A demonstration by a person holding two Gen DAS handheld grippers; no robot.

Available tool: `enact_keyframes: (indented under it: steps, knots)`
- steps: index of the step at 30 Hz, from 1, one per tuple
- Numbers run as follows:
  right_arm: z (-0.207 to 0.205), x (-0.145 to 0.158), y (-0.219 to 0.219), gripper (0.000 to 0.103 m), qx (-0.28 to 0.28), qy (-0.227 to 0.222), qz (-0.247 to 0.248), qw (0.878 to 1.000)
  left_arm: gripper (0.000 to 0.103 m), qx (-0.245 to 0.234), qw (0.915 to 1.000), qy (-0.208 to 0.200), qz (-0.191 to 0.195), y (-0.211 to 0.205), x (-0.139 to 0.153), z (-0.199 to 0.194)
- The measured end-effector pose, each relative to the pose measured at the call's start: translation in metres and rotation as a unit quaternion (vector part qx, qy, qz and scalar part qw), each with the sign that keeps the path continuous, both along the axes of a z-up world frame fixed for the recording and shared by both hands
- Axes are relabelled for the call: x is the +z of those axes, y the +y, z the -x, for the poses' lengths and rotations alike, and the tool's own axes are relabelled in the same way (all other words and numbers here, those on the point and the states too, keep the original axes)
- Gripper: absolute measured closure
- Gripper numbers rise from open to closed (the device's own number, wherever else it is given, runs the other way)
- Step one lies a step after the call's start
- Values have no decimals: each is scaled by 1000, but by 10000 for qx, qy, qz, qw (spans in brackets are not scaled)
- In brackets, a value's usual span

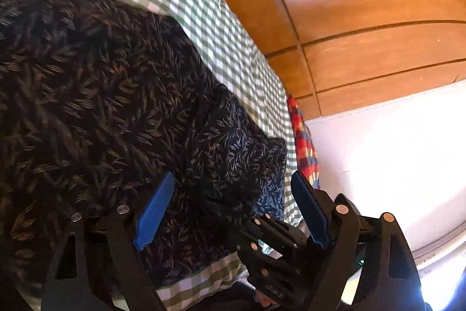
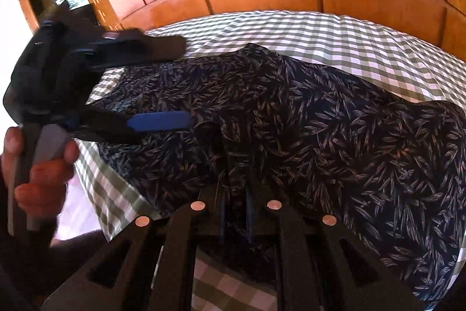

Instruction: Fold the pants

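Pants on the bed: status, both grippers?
Left gripper open over pants. Right gripper shut on pants fabric. Pants spread on checked bedsheet. Nothing in the way.

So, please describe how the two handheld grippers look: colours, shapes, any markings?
Both are black plastic frames with round silver rivets. The left gripper has flat blue finger pads with toothed edges and a grey handle. The right gripper's pads are barely visible.
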State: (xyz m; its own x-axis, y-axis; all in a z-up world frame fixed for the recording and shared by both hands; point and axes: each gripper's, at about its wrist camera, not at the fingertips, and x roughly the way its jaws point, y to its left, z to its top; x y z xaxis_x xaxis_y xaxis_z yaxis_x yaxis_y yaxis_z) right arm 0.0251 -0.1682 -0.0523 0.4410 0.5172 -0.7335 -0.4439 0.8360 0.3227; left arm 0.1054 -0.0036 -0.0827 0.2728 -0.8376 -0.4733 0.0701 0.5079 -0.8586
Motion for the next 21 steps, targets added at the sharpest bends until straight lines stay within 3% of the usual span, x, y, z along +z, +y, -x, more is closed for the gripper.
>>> enact_keyframes:
  steps: [3, 5, 7, 9, 13, 16, 21]
  knots:
    - [3, 2, 2, 91, 151, -29, -3, 9999, 23, -169, 9998, 105, -49, -13, -9, -10]
    - [8, 5, -3, 84, 264, 5, -88, 9996, 41, -202, 9994, 137, -233, -21, -14, -16]
    - [11, 12, -9, 61, 226, 105, -342, 9991, 80, -235, 9985, 120, -473, -25, -17, -19]
    - [15, 22, -27, 58, 63, 49, -418, 9991, 95, -228, 9976, 107, -649, -26, -21, -20]
    - [22, 42, -92, 58, -643, 12, -612, 9960, 97, -159, 9975, -66, -679, -17, -19, -15]
    - [32, 53, -160, 60, -1602, 8, -542, 9856, 98, -176, 9975, -260, -630, -13, -6, -8]
    - [45, 45, -218, 79, -2479, 207, -241, 9683, 98, -190, 9963, -537, -651, -7, 14, 1]
